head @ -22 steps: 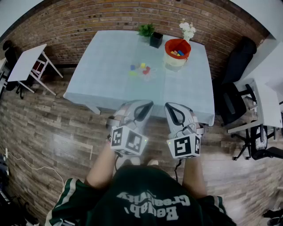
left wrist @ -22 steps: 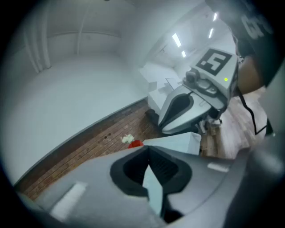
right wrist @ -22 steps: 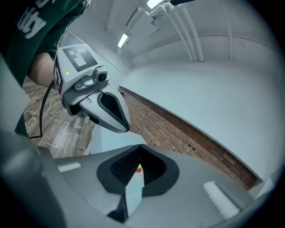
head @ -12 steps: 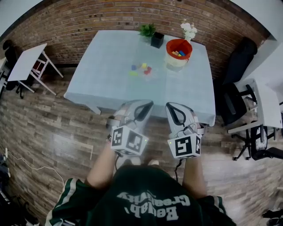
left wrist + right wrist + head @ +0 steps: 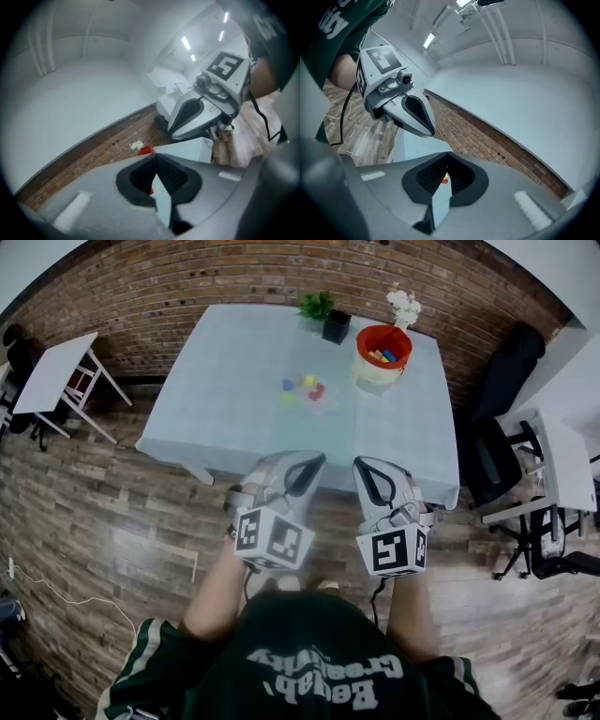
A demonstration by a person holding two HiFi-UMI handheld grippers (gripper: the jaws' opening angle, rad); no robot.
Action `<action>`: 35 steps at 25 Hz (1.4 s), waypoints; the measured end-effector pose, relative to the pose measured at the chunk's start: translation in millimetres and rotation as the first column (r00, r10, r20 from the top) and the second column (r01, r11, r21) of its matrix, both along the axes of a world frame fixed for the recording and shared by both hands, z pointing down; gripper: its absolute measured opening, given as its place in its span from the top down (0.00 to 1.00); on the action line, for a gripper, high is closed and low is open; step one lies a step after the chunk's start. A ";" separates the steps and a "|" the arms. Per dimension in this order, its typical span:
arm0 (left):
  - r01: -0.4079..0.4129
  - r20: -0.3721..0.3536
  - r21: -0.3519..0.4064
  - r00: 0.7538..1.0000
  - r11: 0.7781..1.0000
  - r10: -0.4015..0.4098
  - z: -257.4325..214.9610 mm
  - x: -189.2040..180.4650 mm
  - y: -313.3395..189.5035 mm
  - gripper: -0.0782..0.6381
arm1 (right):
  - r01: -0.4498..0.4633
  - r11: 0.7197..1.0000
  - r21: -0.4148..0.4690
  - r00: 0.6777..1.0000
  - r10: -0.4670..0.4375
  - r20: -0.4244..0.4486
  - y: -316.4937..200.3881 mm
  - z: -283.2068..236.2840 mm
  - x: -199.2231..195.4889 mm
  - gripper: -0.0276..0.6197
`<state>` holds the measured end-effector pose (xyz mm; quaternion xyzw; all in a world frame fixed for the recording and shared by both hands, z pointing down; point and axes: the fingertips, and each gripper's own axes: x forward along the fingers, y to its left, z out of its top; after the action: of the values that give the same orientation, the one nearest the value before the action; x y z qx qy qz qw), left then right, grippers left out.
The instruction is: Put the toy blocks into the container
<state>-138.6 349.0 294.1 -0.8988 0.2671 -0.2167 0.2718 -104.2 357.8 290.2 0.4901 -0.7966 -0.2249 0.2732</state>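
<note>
Standing short of the tabletop, the person holds both tools low in the middle of the frame, over the wooden floor by the near edge. The left tool is clenched on nothing, its jaws meeting at the tip, and the right tool looks the same, closed and empty. The loose toy blocks lie in a tight little cluster at upper centre, blue, yellow, red and a greenish one, well apart from either tool. The red container sits at upper right near the far corner and already has several coloured pieces in it. A plant pot is just to its left and white flowers are behind it. Judging from this, no pick is under way, and the risks lie ahead. A tool that arrives clenched would shove the cluster instead of straddling one piece. The blocks sit so close that jaws closing on one could flick a neighbour away, perhaps off the tabletop. A careless reach to the far corner could also clip the pot or the flowers, or tip the container.
</note>
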 end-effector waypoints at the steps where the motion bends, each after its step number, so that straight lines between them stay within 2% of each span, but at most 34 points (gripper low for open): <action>1: -0.001 0.000 0.001 1.000 1.000 0.001 -0.3 -3.4 -1.0 0.89 | -0.003 1.000 0.002 1.000 0.003 0.000 -1.0 -0.6 -2.6 0.95; 8: 0.006 0.003 0.002 1.000 1.000 -0.006 1.0 -23.7 -16.2 0.89 | -0.006 1.000 0.003 1.000 0.006 0.015 -14.9 0.8 -16.7 0.95; 15: 0.043 0.010 -0.001 0.999 0.999 -0.043 9.4 -23.1 -56.4 0.89 | 0.023 1.000 0.012 0.999 -0.023 0.025 -55.9 5.6 -13.5 0.95; 25: 0.124 0.041 -0.009 0.991 0.992 -0.123 17.2 9.2 -153.3 0.89 | 0.106 0.994 0.012 0.994 -0.106 0.039 -156.0 7.6 21.9 0.95; 35: 0.217 0.085 -0.011 0.973 0.976 -0.216 21.7 47.1 -255.2 0.89 | 0.215 0.976 0.014 0.975 -0.216 0.058 -262.0 5.5 59.0 0.95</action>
<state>-91.5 93.8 315.8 -0.8572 0.3498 -0.2849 0.2484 -45.2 95.8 295.7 0.4084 -0.8519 -0.2416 0.2214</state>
